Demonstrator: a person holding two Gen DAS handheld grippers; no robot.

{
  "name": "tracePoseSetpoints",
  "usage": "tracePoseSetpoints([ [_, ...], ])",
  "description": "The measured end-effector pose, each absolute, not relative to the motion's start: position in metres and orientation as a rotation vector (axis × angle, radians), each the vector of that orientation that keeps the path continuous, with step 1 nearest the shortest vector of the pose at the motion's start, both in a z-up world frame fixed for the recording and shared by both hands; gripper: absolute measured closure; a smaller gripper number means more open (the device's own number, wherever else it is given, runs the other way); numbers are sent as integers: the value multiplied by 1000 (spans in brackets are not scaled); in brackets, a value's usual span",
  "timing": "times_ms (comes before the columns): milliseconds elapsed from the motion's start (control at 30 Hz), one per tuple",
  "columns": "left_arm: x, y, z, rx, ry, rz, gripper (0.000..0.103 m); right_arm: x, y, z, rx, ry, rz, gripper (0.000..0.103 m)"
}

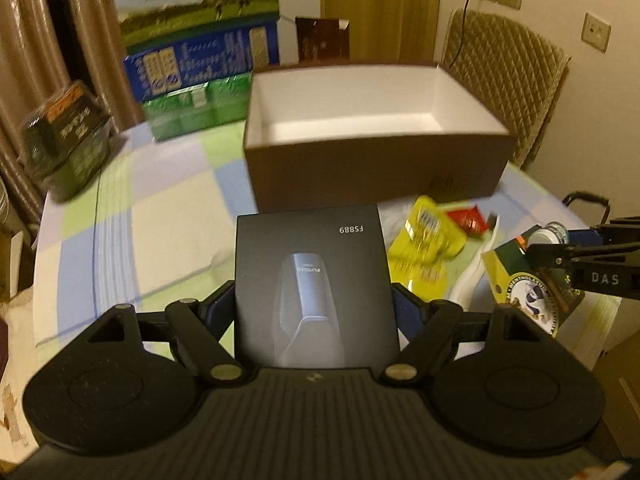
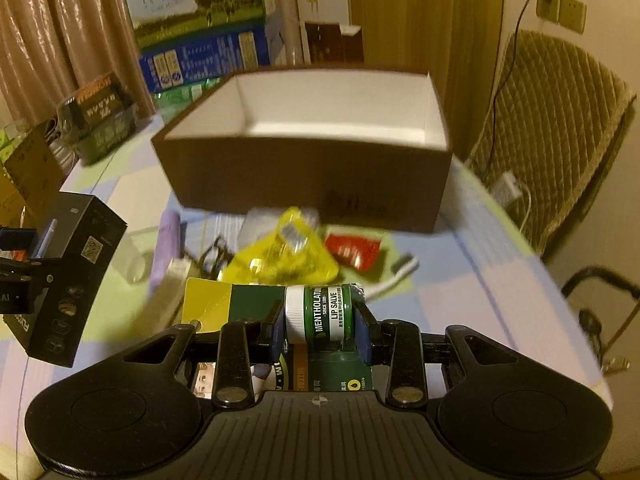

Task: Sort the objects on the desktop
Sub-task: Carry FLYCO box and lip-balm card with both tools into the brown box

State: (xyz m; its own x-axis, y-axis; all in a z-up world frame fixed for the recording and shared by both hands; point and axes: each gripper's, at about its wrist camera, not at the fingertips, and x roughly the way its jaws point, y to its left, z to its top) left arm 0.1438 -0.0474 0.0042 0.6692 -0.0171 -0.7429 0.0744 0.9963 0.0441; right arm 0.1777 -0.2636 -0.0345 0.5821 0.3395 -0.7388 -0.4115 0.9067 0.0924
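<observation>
My left gripper [image 1: 314, 300] is shut on a black carton marked FS889 [image 1: 312, 248], holding it upright above the checked tablecloth. In the right wrist view that carton [image 2: 76, 264] hangs at the left edge. My right gripper [image 2: 320, 330] is shut on a green lip salve jar [image 2: 324, 312] with a white cap, its pads on the jar's two ends. The jar's green and yellow backing card [image 2: 208, 304] comes up with it. Behind both stands an open brown box [image 1: 360, 160] with a white, empty inside, also in the right wrist view [image 2: 304, 176].
Between the grippers and the box lie a yellow packet [image 2: 280, 256], a red sachet [image 2: 352, 250], a white stick [image 2: 396, 276] and a purple tube [image 2: 166, 244]. Stacked milk cartons [image 1: 200, 60] and a dark pack [image 1: 64, 136] stand at the back left. A quilted chair [image 1: 504, 76] is on the right.
</observation>
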Motion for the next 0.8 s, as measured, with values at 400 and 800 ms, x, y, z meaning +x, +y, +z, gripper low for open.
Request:
tracePoseSetpoints([
  [400, 222, -68, 25, 75, 774, -67, 26, 254, -263, -2, -84, 743, 447, 71],
  [800, 328, -77, 38, 114, 737, -24, 26, 356, -247, 13, -94, 693, 437, 71],
])
